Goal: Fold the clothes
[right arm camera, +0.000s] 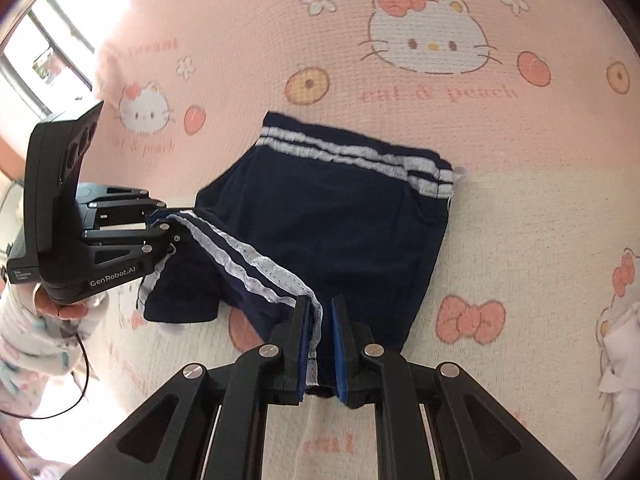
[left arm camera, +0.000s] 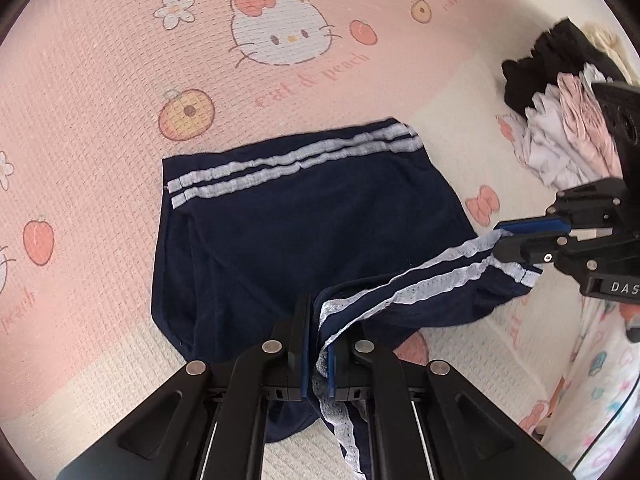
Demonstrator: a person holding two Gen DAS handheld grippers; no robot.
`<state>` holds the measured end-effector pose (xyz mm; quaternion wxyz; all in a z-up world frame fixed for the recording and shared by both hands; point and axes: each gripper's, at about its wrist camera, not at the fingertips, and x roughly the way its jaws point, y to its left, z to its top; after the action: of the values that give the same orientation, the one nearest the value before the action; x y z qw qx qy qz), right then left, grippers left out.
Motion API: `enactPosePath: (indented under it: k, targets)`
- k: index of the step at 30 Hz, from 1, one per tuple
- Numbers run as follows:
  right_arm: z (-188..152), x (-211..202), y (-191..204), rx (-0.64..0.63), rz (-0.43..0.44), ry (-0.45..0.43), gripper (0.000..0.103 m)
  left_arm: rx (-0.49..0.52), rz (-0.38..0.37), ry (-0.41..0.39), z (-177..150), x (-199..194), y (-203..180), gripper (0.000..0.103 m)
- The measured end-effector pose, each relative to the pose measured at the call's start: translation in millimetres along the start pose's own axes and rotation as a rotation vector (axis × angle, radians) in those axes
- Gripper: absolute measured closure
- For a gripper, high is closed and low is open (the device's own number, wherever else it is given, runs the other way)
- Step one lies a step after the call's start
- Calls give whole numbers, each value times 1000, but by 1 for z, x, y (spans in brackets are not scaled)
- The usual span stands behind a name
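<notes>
Navy shorts (left arm camera: 304,216) with two white side stripes lie on a pink cat-print blanket (left arm camera: 100,120). Their near striped edge is lifted off the blanket and stretched between both grippers. My left gripper (left arm camera: 318,320) is shut on one end of that striped edge; the right wrist view shows it at the left (right arm camera: 158,220). My right gripper (right arm camera: 320,304) is shut on the other end, and it enters the left wrist view from the right (left arm camera: 500,236). The far part of the shorts (right arm camera: 340,220) stays flat on the blanket (right arm camera: 520,240).
A pile of black, white and pink clothes (left arm camera: 560,120) lies at the right of the blanket. A white garment (right arm camera: 616,360) shows at the right edge. A person's patterned sleeve (right arm camera: 24,340) and a thin black cable (right arm camera: 80,380) are at the left, below a window (right arm camera: 44,44).
</notes>
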<state>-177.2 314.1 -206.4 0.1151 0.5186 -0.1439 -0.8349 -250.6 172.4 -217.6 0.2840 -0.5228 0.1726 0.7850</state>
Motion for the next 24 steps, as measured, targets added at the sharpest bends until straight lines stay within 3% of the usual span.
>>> enactPosePath:
  k: [9, 15, 16, 19, 21, 24]
  targets:
    - [33, 9, -10, 45, -28, -26, 91, -4, 5, 10, 32, 16, 9, 99]
    - [44, 15, -21, 110, 8, -9, 91, -57, -16, -5, 48, 21, 22, 99]
    - [44, 13, -22, 125, 14, -11, 88, -62, -20, -7, 49, 20, 23, 99]
    - [37, -1, -23, 142, 62, -63, 36, -72, -30, -13, 54, 18, 27, 99]
    - [30, -9, -22, 143, 92, -97, 33, -72, -28, -14, 56, 16, 29, 99]
    - [23, -7, -17, 97, 48, -74, 33, -73, -35, -16, 58, 14, 31, 99]
